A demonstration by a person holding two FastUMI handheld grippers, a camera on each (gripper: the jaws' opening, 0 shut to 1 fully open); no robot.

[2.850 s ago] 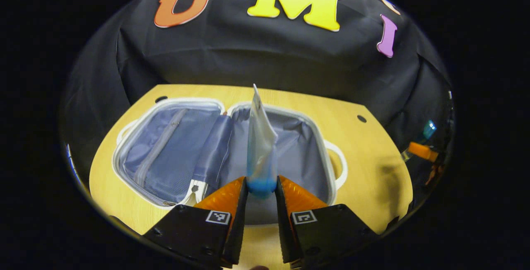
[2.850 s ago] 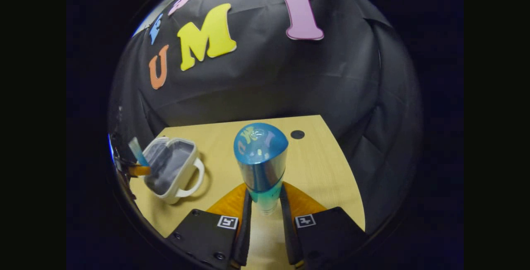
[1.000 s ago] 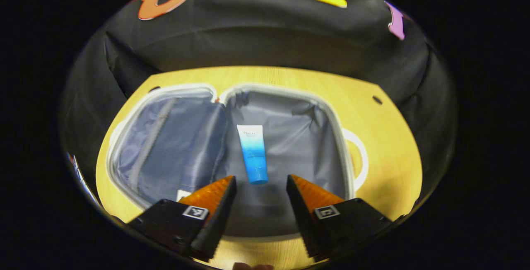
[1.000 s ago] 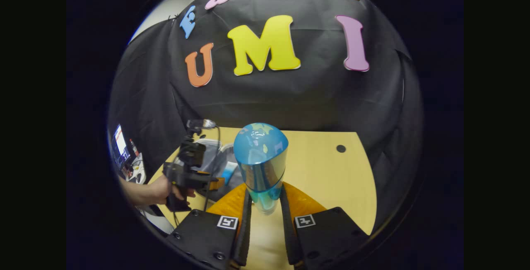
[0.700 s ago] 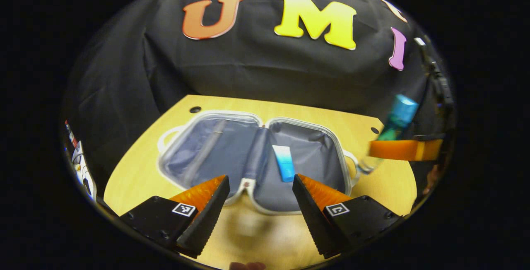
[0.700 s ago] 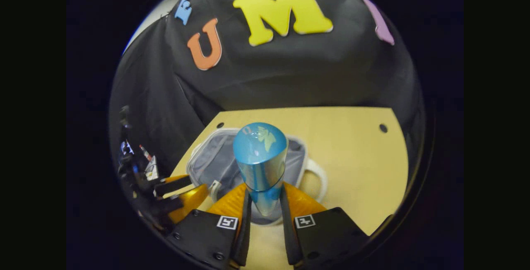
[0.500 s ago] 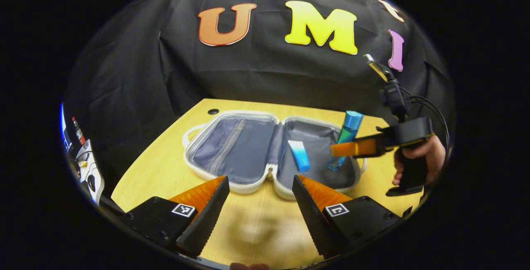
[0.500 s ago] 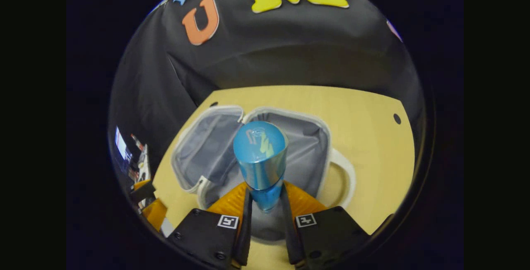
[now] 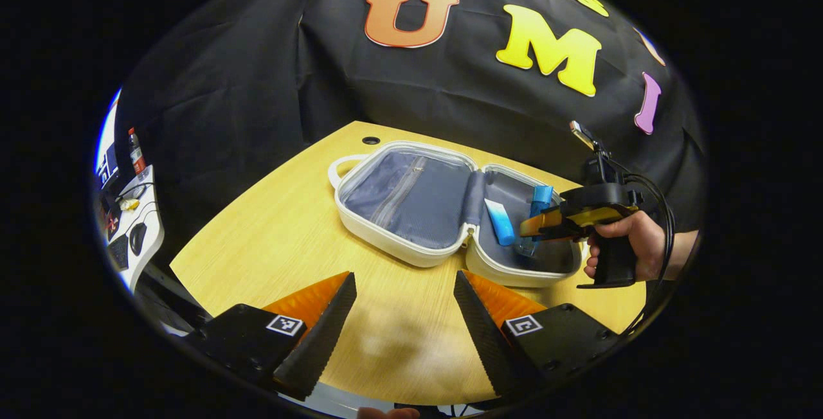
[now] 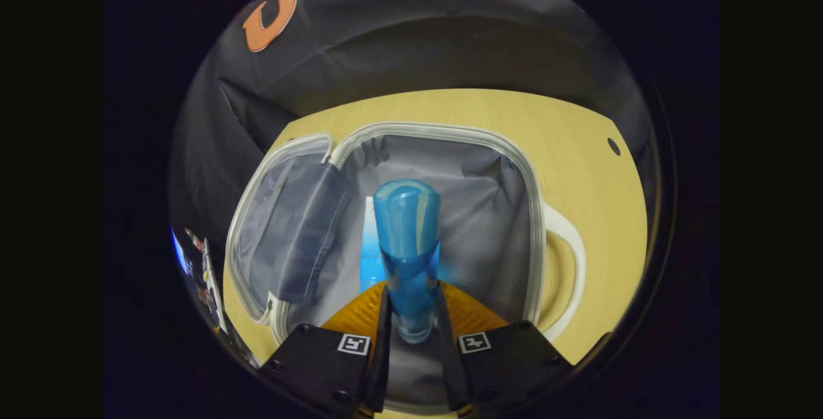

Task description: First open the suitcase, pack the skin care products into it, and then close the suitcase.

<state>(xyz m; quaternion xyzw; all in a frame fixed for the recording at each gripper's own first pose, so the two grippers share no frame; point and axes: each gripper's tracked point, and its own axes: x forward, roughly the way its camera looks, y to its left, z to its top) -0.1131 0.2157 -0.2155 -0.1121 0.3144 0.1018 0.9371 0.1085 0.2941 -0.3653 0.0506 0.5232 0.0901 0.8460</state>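
Two halves of the white hard-shell suitcase with grey fabric lining lie opened flat on the light wooden surface. In the left gripper view, the half nearer the booth wall's left side carries a zipped lining panel; the other half holds the skin care items. One white-and-blue squeeze tube lies flat on the lining of that second half, beside the central hinge. Its long axis runs roughly parallel to the hinge, with the white end toward the booth wall and the blue end toward the near rim. A white carry handle projects from the outer edge of this half in the right gripper view.

The right tongs are clenched on the lower body of the tall blue translucent bottle with a rounded blue cap, both orange fingers pressing its sides. In the left gripper view, the right tongs hold the bottle inside the same half as the tube, just beside it. The bottle's long axis stands near upright, cap uppermost and base down toward the lining; whether the base touches the lining cannot be told. A hand grips the black handle of these tongs.

The left tongs are released, fingers spread wide, empty, above bare surface near the suitcase's front rim.
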